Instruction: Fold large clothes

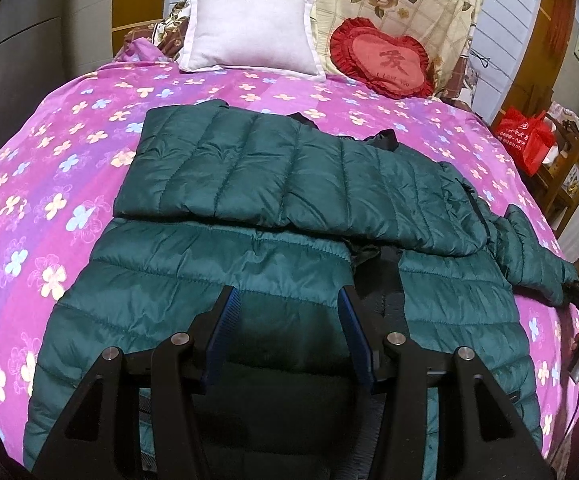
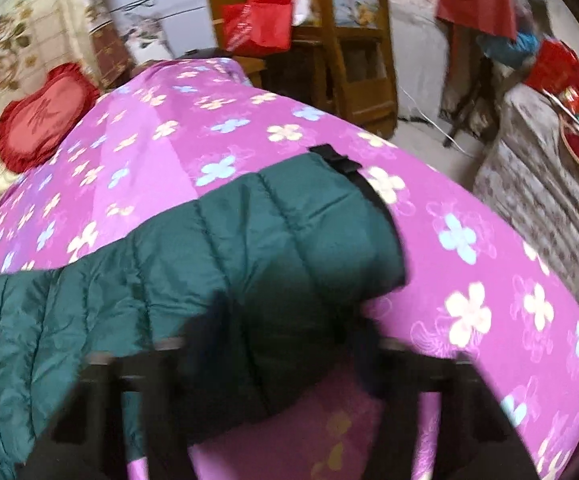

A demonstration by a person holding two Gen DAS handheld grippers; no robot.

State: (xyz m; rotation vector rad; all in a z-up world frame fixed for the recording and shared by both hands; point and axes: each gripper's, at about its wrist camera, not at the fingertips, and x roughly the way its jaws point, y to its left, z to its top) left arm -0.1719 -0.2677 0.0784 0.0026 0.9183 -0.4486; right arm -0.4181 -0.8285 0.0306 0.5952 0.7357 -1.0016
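1. Dark green quilted puffer jacket point(image 1: 273, 208): lies flat on the bed, centre of the left wrist view, one sleeve folded across the body and the other trailing toward 3 o'clock.
2. Magenta bedspread with a printed flower pattern point(image 1: 69, 152): covers the bed beneath the jacket.
3. Left gripper point(image 1: 287, 300), black with blue pads: at 6 o'clock, jaws apart, a fold of jacket fabric between them; whether the pads press on it cannot be told.
4. Right gripper point(image 2: 285, 340): blurred, at 6 o'clock in the right wrist view; jaws drawn together on the cuff end of the green sleeve point(image 2: 289, 240).
5. White rectangular pillow point(image 1: 249, 36): at 12 o'clock.
6. Red heart-shaped frilled cushion point(image 1: 385, 60): at 1 o'clock, beside the pillow.
7. Red shopping bag point(image 1: 527, 138): at 2 o'clock, off the bed.
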